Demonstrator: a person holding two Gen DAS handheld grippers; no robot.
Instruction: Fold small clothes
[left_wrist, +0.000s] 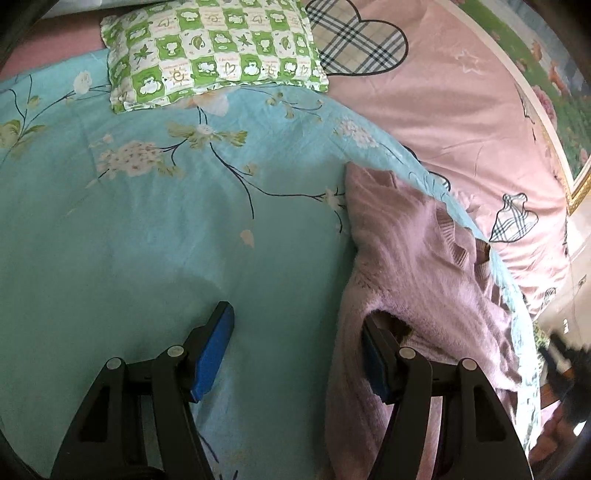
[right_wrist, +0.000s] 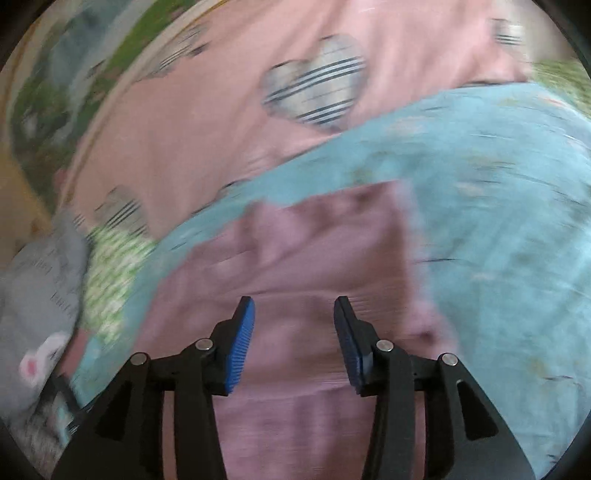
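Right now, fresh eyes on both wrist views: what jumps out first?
The pink knit sweater lies on the teal floral sheet, draped over one finger of the open left gripper at that view's lower right. Behind it, a green-and-white checked pillow sits at the top, next to a pink cover with plaid hearts. The right wrist view is badly motion-blurred; the right gripper hangs open over the sweater.

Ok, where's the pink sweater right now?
In the left wrist view the pink sweater lies on the right side of the teal floral sheet, near its edge beside the pink bedspread, draped over the left gripper's right finger.
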